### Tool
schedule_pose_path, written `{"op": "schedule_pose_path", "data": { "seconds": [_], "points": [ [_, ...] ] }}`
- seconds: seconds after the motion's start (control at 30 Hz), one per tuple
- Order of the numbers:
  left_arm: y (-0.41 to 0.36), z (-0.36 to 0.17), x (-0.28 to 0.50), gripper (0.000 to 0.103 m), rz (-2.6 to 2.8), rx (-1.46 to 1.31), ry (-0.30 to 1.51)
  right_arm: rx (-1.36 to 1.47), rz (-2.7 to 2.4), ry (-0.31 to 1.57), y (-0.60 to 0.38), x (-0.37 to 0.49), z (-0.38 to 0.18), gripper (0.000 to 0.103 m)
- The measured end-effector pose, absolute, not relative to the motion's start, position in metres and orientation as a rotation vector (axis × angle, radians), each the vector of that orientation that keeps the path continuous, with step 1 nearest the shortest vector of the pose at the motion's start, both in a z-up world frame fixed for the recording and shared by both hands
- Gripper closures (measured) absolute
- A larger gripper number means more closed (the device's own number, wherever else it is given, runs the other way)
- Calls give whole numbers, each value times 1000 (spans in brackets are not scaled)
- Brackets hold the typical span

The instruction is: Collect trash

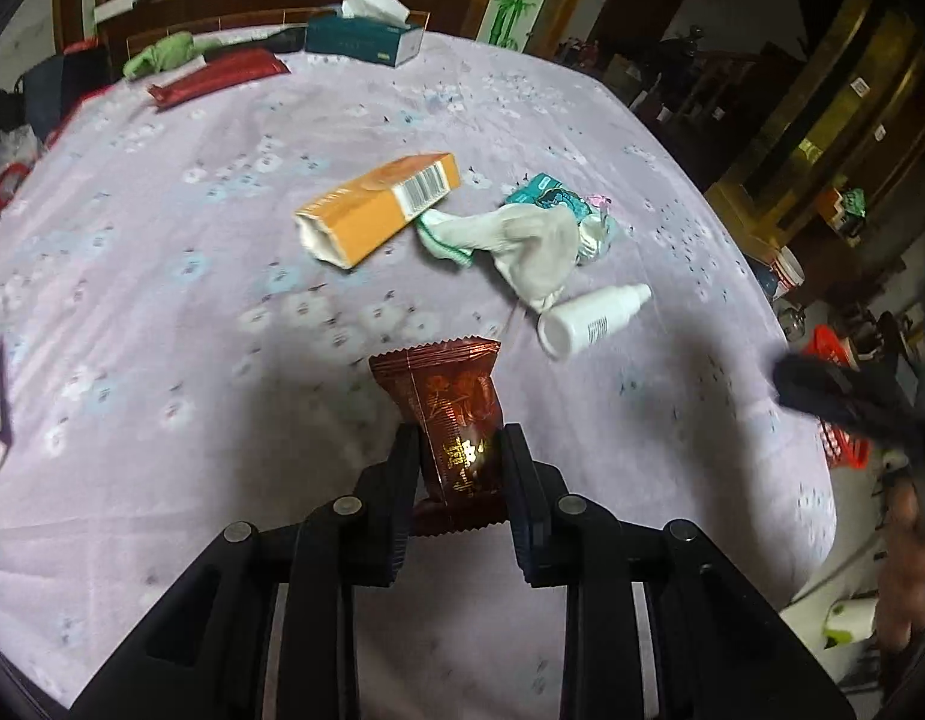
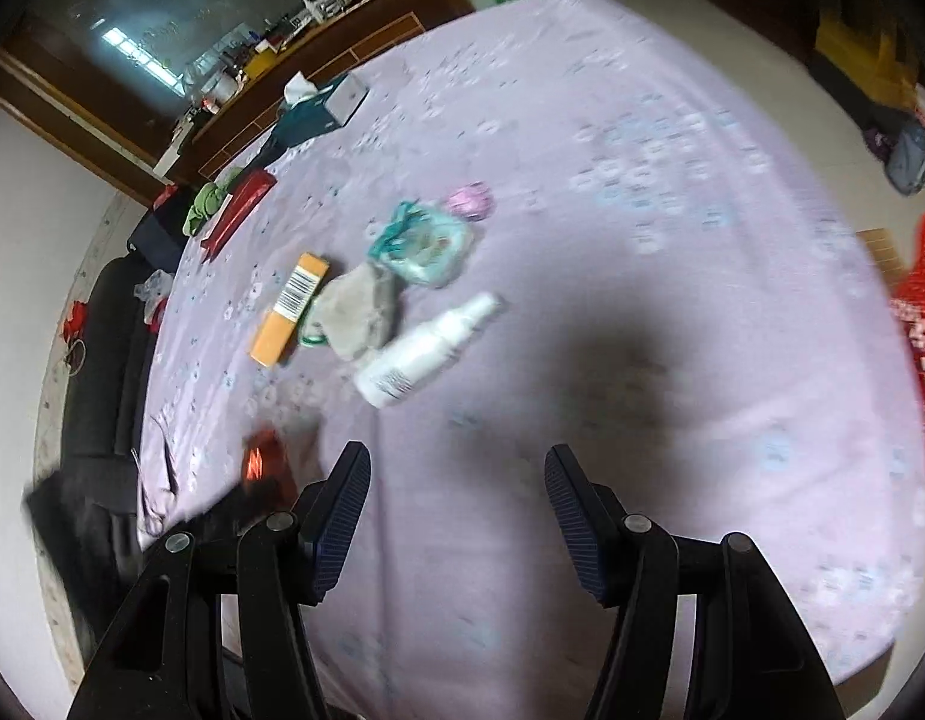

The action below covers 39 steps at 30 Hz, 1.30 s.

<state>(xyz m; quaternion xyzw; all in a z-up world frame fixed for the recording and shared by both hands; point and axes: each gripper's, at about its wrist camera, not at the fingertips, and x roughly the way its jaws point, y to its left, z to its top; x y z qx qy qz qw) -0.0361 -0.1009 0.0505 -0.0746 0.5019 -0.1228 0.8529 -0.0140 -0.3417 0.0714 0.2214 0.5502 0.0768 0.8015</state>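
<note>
Holding a dark red crinkled foil snack wrapper (image 1: 456, 420) between my left gripper (image 1: 456, 450) jaws, I find the pinch sits on the wrapper's lower half, with the serrated top edge standing free above the pads. It appears lifted just off the lilac flower-printed cloth covering the desk (image 1: 162, 240), which I judge is why it stands upright instead of lying flat.

My right gripper (image 2: 456, 480) hangs over bare cloth with its jaws spread wide and nothing between them. It is placed near the remaining clutter, so I judge it is free for the next pick.

Remaining items noted, grouped near the middle of the desk:
- an orange cardboard carton with a barcode (image 1: 378, 210), lying on its side;
- a crumpled grey-white sock with green trim (image 1: 510, 246), touching the carton's end;
- a teal plastic packet (image 1: 546, 195), partly under the sock;
- a white plastic spray bottle (image 1: 588, 318), lying on its side just beside the sock.

A red slatted plastic basket (image 2: 924, 324) shows beyond the desk edge on the right; I judge it the likely destination, though this is not confirmed. A teal tissue box (image 1: 366, 39) at the far edge appears in use, not trash.
</note>
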Motion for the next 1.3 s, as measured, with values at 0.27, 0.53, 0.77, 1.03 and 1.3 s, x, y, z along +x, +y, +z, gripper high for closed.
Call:
{"op": "schedule_pose_path", "data": {
  "seconds": [0.27,0.53,0.77,1.03,1.3],
  "points": [
    [-70,69,-59,77,-269,-103,995,602,29,1266,-307,42,38,46],
    [-47,68,-62,77,-274,-108,984,635,-92,1308,-300,65,20,51],
    [-41,65,-63,77,-289,-95,983,483,-104,1322,-278,69,16,63],
    [-53,70,-66,80,-297,-59,941,213,-26,1229,-268,20,37,69],
    [-32,66,-63,80,-282,-137,988,186,103,1117,-271,-36,63,71]
  ]
}}
